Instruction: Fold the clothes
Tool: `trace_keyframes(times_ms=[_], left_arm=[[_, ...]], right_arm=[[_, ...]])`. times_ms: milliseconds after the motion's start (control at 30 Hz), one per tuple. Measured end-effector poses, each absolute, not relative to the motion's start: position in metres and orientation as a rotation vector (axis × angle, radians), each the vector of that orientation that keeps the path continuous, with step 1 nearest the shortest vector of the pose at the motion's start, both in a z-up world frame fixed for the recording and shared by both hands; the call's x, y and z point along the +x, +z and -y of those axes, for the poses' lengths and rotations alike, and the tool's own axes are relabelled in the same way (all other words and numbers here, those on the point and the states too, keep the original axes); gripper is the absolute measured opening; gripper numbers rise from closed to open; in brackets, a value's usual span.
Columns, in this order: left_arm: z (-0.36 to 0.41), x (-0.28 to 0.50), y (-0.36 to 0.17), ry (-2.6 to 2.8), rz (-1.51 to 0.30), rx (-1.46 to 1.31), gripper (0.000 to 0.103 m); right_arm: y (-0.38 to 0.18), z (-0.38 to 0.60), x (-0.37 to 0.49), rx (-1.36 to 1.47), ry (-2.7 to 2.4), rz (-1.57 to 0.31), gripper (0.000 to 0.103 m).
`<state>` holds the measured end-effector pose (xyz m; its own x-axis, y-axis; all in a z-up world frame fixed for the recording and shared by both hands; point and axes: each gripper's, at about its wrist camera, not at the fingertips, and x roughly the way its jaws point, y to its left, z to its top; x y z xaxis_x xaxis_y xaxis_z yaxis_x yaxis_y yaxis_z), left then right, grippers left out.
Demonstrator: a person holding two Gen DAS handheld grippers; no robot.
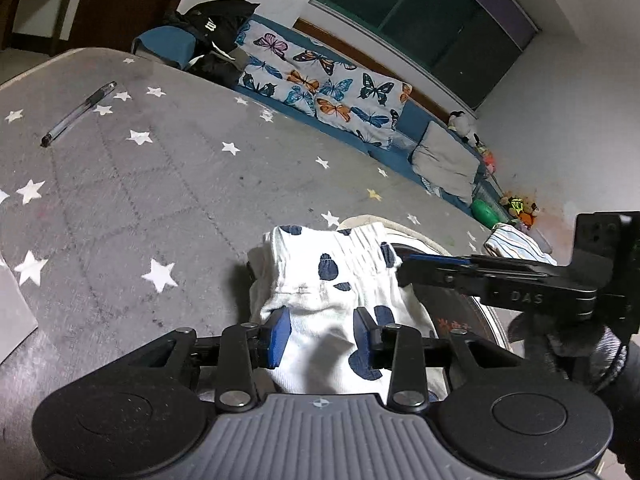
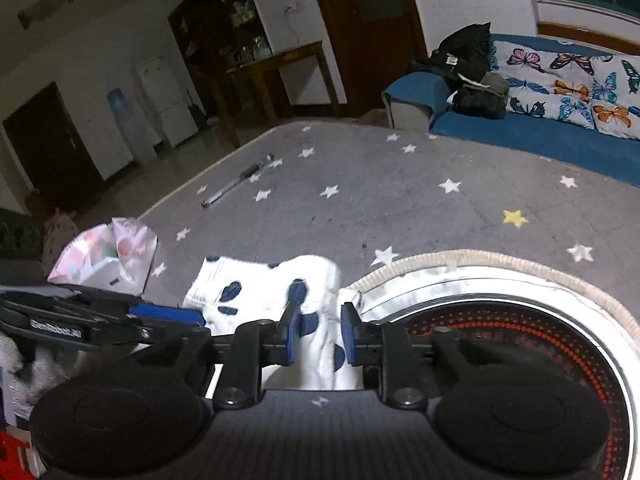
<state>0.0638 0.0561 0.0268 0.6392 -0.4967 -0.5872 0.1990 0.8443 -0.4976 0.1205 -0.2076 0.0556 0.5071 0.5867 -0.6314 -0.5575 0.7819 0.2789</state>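
Observation:
A small white garment with dark blue spots [image 1: 332, 280] lies bunched on the grey star-patterned table cover [image 1: 160, 184]. My left gripper [image 1: 322, 334] sits over its near end, jaws apart with cloth between the blue pads. My right gripper [image 2: 318, 330] is over the same garment [image 2: 256, 292], jaws apart with a fold of cloth between the pads. The right gripper also shows in the left wrist view [image 1: 404, 266], at the garment's right edge. The left gripper also shows in the right wrist view [image 2: 196, 316], at the garment's left edge.
A pen [image 1: 78, 114] lies at the far left of the table. A round induction cooker with a white rim [image 2: 520, 344] sits right of the garment. A pink plastic bag [image 2: 108, 256] lies to the left. A blue sofa with butterfly cushions [image 1: 320, 80] stands behind.

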Motion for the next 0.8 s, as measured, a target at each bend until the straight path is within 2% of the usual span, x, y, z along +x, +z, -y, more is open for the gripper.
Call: trace_keyframes(times_ms=[300,667,767,800], left_arm=[[-0.052,0.064,0.034,-0.404,-0.774,-0.395,0.04],[-0.037,0.053,0.057,-0.417,-0.726,-0.371,0.043],[-0.026,0.049,0.067,-0.445,-0.714,-0.352,0.043],[-0.021,0.05,0.068,-0.46,-0.719,-0.347,0.043]], right_arm=[[0.074,0.237,0.067,0.01,0.713,-0.785,0.023],[0.049,0.245,0.01,0.026,0.742,-0.851,0.022],[0.048,0.248,0.006,0.046,0.734,-0.832,0.007],[0.049,0.249,0.005,0.045,0.718,-0.824,0.006]])
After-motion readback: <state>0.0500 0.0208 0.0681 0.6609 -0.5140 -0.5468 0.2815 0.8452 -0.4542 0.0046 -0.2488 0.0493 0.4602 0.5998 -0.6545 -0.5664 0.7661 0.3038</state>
